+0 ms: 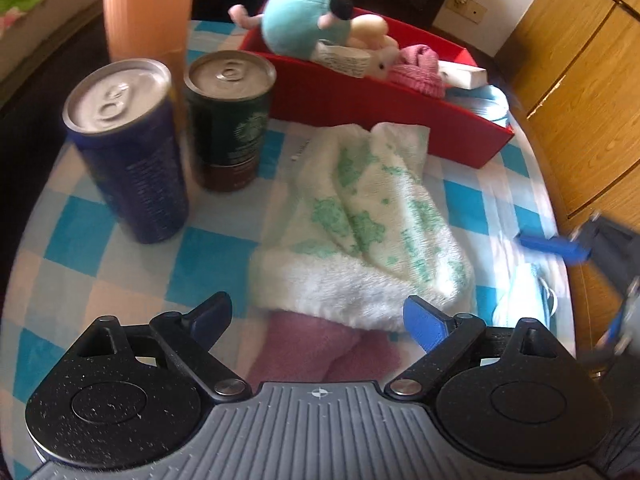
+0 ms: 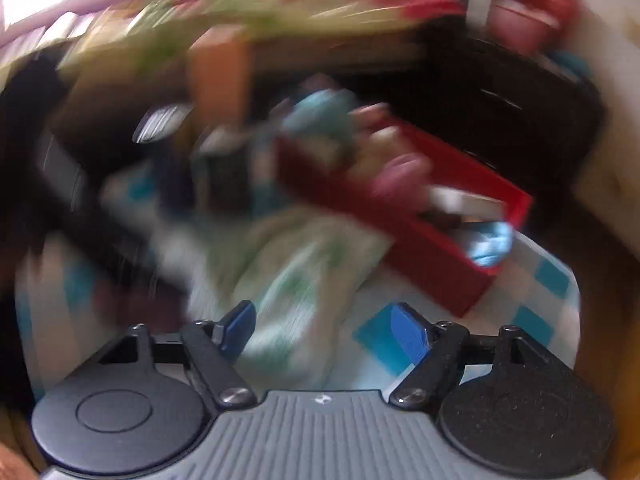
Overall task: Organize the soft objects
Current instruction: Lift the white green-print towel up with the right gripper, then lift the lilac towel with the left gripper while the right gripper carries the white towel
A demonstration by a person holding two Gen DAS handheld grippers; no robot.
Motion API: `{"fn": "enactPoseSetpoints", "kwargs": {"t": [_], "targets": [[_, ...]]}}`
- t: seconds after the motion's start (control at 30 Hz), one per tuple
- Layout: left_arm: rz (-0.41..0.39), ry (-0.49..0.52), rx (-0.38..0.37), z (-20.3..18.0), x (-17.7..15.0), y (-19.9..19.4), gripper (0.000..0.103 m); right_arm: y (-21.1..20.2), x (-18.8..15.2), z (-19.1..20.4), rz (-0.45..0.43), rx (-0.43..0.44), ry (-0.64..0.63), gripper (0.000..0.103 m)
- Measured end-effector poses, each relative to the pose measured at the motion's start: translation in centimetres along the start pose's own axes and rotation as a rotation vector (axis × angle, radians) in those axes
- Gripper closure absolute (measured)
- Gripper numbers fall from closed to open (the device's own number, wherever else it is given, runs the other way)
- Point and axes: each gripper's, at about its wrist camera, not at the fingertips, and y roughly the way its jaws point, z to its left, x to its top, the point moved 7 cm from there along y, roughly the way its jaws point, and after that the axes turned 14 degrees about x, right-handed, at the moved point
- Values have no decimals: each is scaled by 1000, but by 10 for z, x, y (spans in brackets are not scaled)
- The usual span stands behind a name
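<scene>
A white fleece cloth with green print (image 1: 360, 224) lies on the checked tablecloth, over a pink cloth (image 1: 320, 348). My left gripper (image 1: 320, 316) is open, its fingers on either side of the cloth's near edge. A red box (image 1: 384, 116) behind holds a teal plush toy (image 1: 304, 20), a pink knit item (image 1: 416, 68) and other soft things. My right gripper (image 2: 324, 328) is open over the white cloth (image 2: 288, 280); its view is heavily blurred. The right gripper also shows at the right edge of the left wrist view (image 1: 592, 272). The red box (image 2: 436, 256) is ahead of it to the right.
A blue can (image 1: 128, 152) and a dark green can (image 1: 232, 120) stand left of the cloth. An orange cylinder (image 1: 148, 8) rises behind them. A light blue item (image 1: 524, 300) lies at the table's right edge. Wooden cabinets (image 1: 580, 80) stand to the right.
</scene>
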Motion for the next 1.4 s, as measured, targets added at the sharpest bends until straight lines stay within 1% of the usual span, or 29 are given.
{"fn": "enactPoseSetpoints", "kwargs": {"t": [0.03,0.07,0.1,0.17,0.23,0.27,0.33,0.37,0.43,0.47,0.5,0.53,0.57,0.6,0.63,0.67,0.7,0.77,0.83,0.9,0.97,1.03,1.07,1.13,1.23,1.27,1.33,1.37,1.4], "targets": [[3,-4,1,2,-1,0,13,15,-1,14,31,13,-63,45],[5,-5,1,2,-1,1,13,26,0,23,43,3,-123,43],[6,-4,-2,3,-1,1,13,35,3,29,42,-36,-181,43],[1,-5,-11,6,-1,-2,13,42,10,29,36,-137,-252,43],[-9,-18,-23,12,0,-5,13,40,18,22,5,-178,-283,43],[-9,-26,-28,15,1,-5,13,35,23,20,-31,-187,-289,41],[-4,-48,-42,20,1,-6,13,23,27,16,-99,-215,-309,31],[6,-55,-55,21,0,-5,13,24,28,15,-110,-205,-321,28],[15,-55,-72,21,-1,-5,13,35,23,18,-43,-123,-323,30],[14,-49,-73,22,-2,-5,13,39,19,23,-17,-69,-316,33],[13,-44,-71,22,-3,-5,13,41,17,28,-3,-7,-301,43],[17,-45,-67,22,-4,-4,13,46,17,30,12,38,-273,54],[23,-47,-65,22,-5,-2,13,51,16,32,36,67,-258,61],[27,-42,-68,21,-5,-2,13,60,15,31,65,78,-242,77],[28,-31,-70,19,-6,-1,13,68,15,25,92,67,-204,79],[33,-16,-65,17,-8,1,13,68,13,24,84,69,-176,81],[40,6,-51,16,-10,3,13,66,16,20,84,78,-136,86],[29,44,-11,15,-13,5,13,54,23,7,54,124,15,95],[29,71,-3,12,-13,7,13,36,26,-10,-6,177,180,103],[28,78,5,8,-12,9,13,19,29,-25,-68,230,327,103],[36,102,10,-1,-12,14,12,1,33,-38,-150,312,448,103],[48,126,36,-10,-13,22,12,-20,39,-53,-257,410,576,103],[52,136,42,-15,-12,25,12,-32,43,-58,-318,479,618,103],[61,154,51,-25,-12,32,12,-51,47,-67,-401,550,666,103],[38,237,146,-35,-11,42,11,-69,41,-83,-491,637,759,103],[35,251,160,-36,-11,44,9,-76,38,-87,-513,653,776,103],[28,259,150,-38,-10,47,8,-89,32,-95,-574,691,813,103],[19,261,150,-39,-10,48,7,-92,30,-98,-580,677,825,103],[6,258,158,-41,-9,49,7,-90,26,-103,-562,628,837,103]]}}
